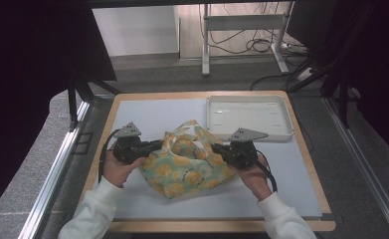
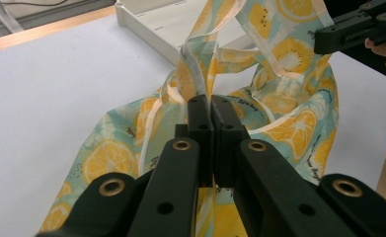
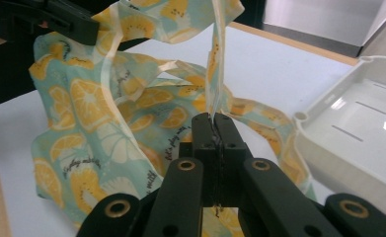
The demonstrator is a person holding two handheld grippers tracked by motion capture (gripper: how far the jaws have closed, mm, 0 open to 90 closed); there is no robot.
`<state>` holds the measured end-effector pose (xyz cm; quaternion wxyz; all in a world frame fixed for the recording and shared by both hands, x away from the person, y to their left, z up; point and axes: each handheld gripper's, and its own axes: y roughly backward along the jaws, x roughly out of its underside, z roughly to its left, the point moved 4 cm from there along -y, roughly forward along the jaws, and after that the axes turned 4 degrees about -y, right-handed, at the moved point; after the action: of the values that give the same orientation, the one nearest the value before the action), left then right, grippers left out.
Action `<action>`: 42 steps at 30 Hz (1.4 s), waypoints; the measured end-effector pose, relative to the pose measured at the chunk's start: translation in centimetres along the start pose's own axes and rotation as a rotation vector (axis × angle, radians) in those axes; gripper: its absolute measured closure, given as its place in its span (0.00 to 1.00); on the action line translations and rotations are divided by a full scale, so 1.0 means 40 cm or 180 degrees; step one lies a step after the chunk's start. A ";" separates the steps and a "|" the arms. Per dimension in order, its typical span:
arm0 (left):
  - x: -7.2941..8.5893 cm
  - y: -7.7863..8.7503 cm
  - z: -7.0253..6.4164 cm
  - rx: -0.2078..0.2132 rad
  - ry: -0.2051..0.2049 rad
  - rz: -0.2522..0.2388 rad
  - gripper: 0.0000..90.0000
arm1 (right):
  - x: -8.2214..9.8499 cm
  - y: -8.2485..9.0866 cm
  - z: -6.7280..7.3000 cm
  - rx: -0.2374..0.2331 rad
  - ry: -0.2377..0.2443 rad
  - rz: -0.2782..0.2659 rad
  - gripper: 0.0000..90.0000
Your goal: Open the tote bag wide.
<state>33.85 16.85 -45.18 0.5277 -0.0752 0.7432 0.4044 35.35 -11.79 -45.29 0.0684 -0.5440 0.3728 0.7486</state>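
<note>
Left gripper (image 1: 154, 145) and right gripper (image 1: 217, 147) each clamp the bag (image 1: 184, 167) rim, bag partly lifted; tray (image 1: 248, 134) unused, aim unclear.

Small dark cursive script printed on the citrus-patterned cloth bag (image 3: 106, 143), repeated among the orange slices; in the right gripper view one line at about 8 o'clock, curving along a slice, seemingly beginning "Sofaly", the rest too blurred to make out; another line near the middle, just left of the black claw tips, too slanted to read; in the left gripper view similar tiny script at 4 o'clock, illegible; nothing legible elsewhere.
</note>
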 end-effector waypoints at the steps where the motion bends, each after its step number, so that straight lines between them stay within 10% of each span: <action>1: 0.001 0.000 0.000 0.0001 0.0002 0.0003 0.99 | 0.001 -0.001 0.002 -0.0019 0.0003 0.0005 0.98; 42: 0.068 0.051 -0.051 0.0195 -0.0031 -0.0062 0.99 | 0.116 0.052 0.037 -0.0321 -0.0164 0.0198 0.98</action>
<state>30.08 17.68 -46.18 0.5373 -0.0643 0.7519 0.3766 31.34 -13.74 -48.11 0.0272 -0.5155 0.3495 0.7819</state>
